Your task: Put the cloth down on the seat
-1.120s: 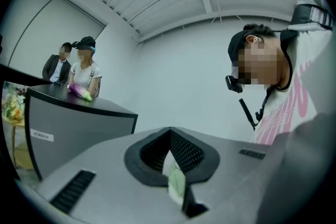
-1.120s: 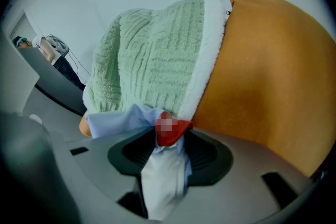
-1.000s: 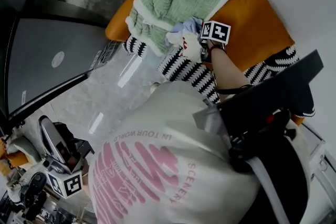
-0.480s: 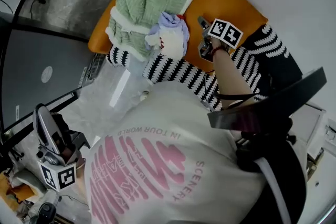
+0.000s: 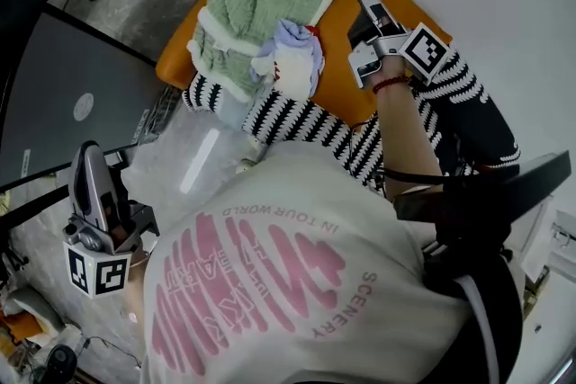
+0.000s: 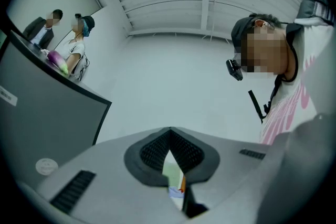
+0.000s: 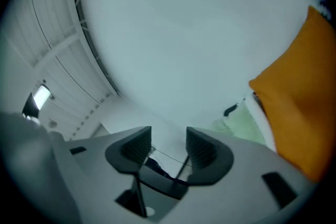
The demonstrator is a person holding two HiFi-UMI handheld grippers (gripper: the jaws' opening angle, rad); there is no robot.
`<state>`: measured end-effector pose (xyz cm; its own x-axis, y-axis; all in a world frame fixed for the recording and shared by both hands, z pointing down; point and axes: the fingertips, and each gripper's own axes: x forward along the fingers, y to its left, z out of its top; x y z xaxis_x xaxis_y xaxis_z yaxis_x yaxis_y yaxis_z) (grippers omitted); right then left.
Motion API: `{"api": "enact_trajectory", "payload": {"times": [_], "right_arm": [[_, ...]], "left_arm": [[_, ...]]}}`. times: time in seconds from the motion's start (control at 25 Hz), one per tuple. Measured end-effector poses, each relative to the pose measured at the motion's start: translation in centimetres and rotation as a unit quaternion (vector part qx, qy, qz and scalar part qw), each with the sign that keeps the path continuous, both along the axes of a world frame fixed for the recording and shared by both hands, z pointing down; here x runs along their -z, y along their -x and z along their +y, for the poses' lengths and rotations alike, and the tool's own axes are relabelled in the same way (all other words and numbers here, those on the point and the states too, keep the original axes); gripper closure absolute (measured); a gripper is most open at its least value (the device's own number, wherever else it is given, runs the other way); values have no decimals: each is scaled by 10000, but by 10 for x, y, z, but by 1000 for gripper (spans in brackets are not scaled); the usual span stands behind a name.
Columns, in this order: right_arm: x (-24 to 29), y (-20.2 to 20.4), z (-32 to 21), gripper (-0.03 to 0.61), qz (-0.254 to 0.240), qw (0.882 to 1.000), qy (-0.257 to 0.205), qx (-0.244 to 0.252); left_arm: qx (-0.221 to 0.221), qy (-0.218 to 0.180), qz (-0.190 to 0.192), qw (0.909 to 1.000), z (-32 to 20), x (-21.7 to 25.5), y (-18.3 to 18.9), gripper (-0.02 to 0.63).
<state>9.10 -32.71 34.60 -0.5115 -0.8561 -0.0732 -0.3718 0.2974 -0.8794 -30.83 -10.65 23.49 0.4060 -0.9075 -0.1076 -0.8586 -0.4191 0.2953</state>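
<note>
The cloth point(image 5: 290, 60) lies bunched on the orange seat point(image 5: 335, 58), right against the near edge of the green towel point(image 5: 256, 0), so the put-down looks done and the step in hand is a clean withdrawal. The right gripper point(image 5: 364, 24) hangs beside the towel's far corner, apart from the cloth; its jaws are open with nothing between them and have just been narrowing slightly. It should back off without brushing the cloth or towel. The left gripper point(image 5: 90, 162), well away from the towel, has its jaws closed on nothing and need not join in.
</note>
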Motion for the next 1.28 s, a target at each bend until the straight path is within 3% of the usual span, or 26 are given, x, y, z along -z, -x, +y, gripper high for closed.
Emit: {"api": "enact_trajectory", "payload": {"times": [0.08,0.16,0.32,0.56,0.8,1.28], "right_arm": [[30,13,4,434,-663,9967,-454,125],[43,22,8,521,-712,9953,-607,239],[42,43,21,531,-197,9964,-612,556],[21,53,31,564,-189,9965,-322,753],[15,62,33,568,230,9951,-307,915],[12,64,29,568,238,9944,-291,986]], "left_arm": [[-41,7,83,10000,0,-5,-1,606],[-99,8,134,9999,-1,-10,-4,606],[-199,10,202,9996,-3,-15,-6,604],[-264,11,243,9994,-5,-16,-8,606],[-266,14,245,9993,-5,-16,-9,604],[-158,-4,212,9997,2,-15,-7,606]]}}
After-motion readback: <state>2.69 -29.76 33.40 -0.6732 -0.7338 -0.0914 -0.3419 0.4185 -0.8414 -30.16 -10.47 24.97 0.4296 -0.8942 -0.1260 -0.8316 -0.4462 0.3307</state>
